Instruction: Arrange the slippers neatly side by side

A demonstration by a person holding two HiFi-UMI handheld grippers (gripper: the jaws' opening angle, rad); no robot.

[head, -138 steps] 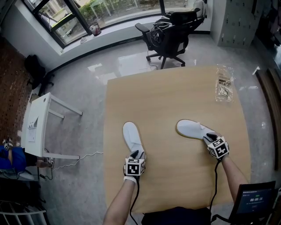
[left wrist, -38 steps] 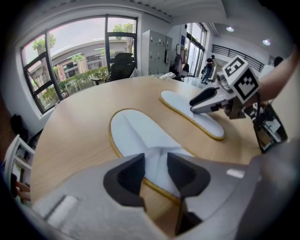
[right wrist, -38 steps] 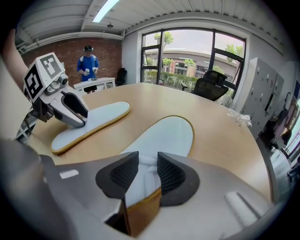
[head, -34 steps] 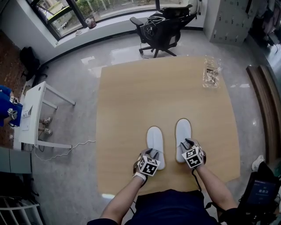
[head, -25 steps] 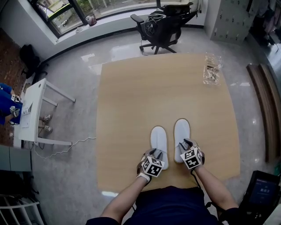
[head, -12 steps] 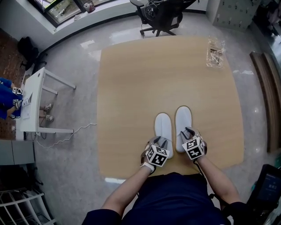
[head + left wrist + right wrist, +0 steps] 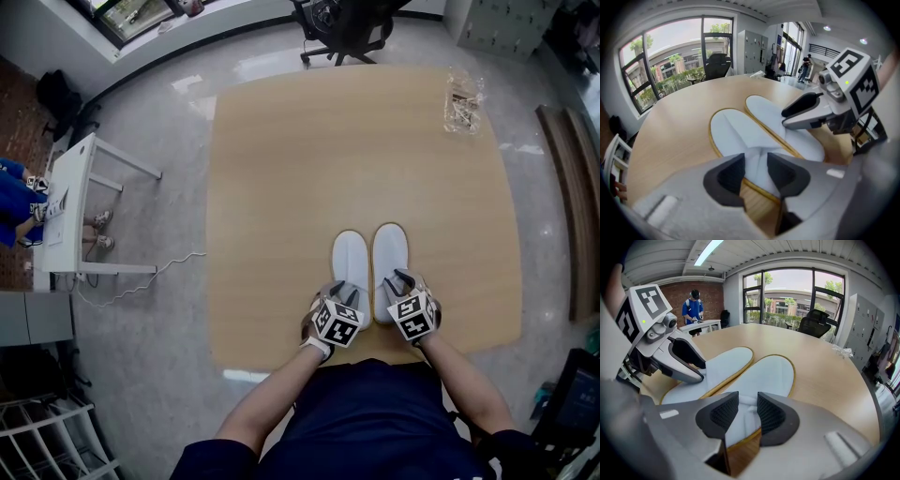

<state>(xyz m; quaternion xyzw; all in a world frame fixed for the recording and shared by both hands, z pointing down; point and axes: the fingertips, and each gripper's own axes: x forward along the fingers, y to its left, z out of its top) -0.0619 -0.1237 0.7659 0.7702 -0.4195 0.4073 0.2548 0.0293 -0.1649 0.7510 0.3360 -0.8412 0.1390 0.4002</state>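
Found left gripper (image 7: pixel 753 171) clamped on left slipper (image 7: pixel 351 261), right gripper (image 7: pixel 747 413) on right slipper (image 7: pixel 390 246); judged a snagging release could skew the pair.

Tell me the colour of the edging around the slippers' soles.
Golden yellow, against the white slippers; clearest in the right gripper view.

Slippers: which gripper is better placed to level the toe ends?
Probably the left gripper: it is shut on the left slipper, whose toe sits slightly behind that of the right slipper; a short push forward should do.
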